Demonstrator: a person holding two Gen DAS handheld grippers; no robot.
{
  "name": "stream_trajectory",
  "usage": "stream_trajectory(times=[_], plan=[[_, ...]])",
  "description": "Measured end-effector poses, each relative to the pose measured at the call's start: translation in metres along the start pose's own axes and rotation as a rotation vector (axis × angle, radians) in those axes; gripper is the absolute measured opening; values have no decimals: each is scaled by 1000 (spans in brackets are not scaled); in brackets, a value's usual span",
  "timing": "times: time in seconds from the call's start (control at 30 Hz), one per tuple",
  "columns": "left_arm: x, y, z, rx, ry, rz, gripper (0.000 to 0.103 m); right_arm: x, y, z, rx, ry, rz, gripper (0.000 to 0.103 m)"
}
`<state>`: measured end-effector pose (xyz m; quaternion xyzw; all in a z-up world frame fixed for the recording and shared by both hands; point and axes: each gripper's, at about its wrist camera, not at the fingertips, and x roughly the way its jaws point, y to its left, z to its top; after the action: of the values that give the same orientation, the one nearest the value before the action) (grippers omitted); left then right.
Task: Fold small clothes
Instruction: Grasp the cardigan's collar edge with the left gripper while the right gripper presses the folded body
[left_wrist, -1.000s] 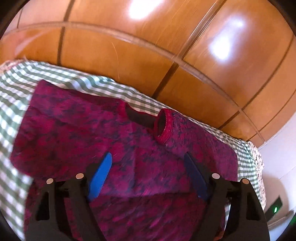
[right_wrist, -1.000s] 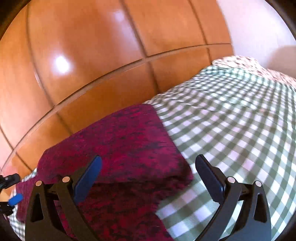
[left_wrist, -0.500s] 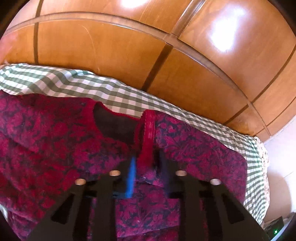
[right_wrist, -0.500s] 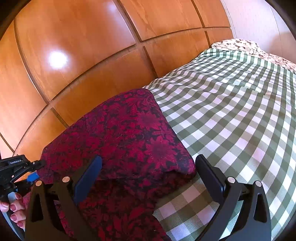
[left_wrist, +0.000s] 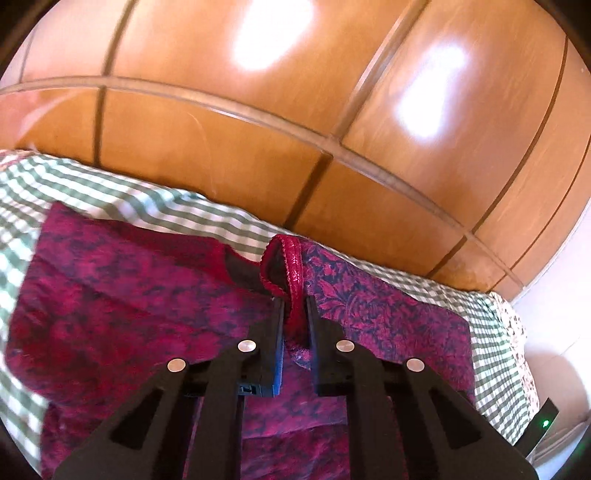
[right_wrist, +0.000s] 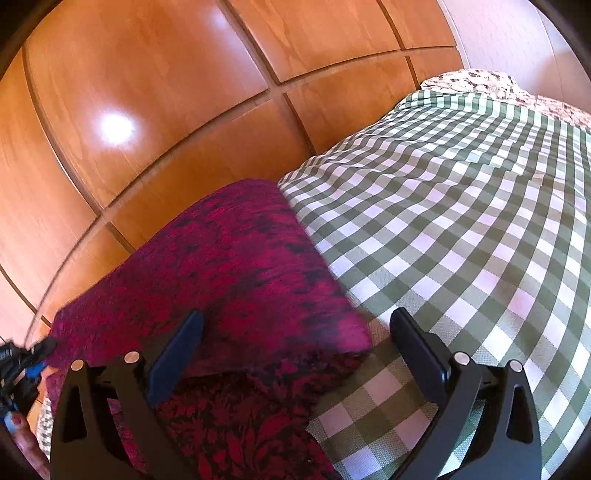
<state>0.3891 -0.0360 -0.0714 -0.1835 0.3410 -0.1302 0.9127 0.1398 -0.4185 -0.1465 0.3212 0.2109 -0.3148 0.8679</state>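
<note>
Behind everything, the wooden wardrobe doors (left_wrist: 258, 155) fill the view from 9 through 12 to 3 o'clock in both wrist cameras. Below them the green-and-white checked bedspread (right_wrist: 461, 221) runs toward 2 o'clock in your right view, ending at a floral pillow (right_wrist: 476, 79) at 1 o'clock. The crimson patterned garment (left_wrist: 129, 302) lies spread on that bedspread, filling the lower half of your left view; in your right view its folded edge (right_wrist: 240, 280) sits at 9 o'clock from the bare checks. Your right gripper (right_wrist: 291, 350) hovers over that folded corner with its fingers spread wide, one over cloth, one over the checks. Your left gripper (left_wrist: 295, 317) is pressed together, pinching the red neckline trim (left_wrist: 291, 258), which stands up in a loop at 12 o'clock from the fingertips.
</note>
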Motion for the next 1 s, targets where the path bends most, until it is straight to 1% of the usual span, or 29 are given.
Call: stream_trajectory(times=[0.13, 0.23, 0.3, 0.4, 0.47, 0.53, 0.6, 0.63, 0.7, 0.8, 0.83, 0.9, 1.0], plan=[[-17, 26, -15, 2, -16, 39, 10, -3, 0, 1, 3, -15, 6, 101], [-13, 47, -30, -16, 12, 65, 10, -4, 0, 2, 5, -17, 10, 101], [-11, 58, -41, -24, 22, 59, 10, -4, -1, 3, 10, -13, 11, 101], [-8, 70, -55, -55, 15, 13, 10, -4, -2, 3, 22, -10, 13, 101], [-6, 82, -55, -115, 22, -42, 10, -7, -4, 3, 41, -19, 28, 101], [-6, 92, -57, -159, 25, -83, 10, -12, -10, 4, 80, -47, 53, 101], [-6, 97, -57, -180, 21, -101, 10, -13, -16, 4, 119, -55, 60, 101], [-7, 96, -58, -178, 17, -100, 10, -12, -17, 4, 125, -49, 44, 101], [-9, 94, -59, -170, 12, -95, 10, -5, -10, 5, 94, -16, -55, 101], [-8, 92, -59, -173, 10, -95, 10, 15, 6, 6, 11, 81, -195, 101], [-8, 93, -59, -174, 9, -95, 10, 15, 10, 6, -9, 81, -217, 101], [-9, 94, -59, -176, 8, -95, 10, 14, 10, 6, -5, 72, -206, 101], [-10, 94, -61, -172, 4, -87, 11, 2, -2, 5, 57, 28, -124, 101]])
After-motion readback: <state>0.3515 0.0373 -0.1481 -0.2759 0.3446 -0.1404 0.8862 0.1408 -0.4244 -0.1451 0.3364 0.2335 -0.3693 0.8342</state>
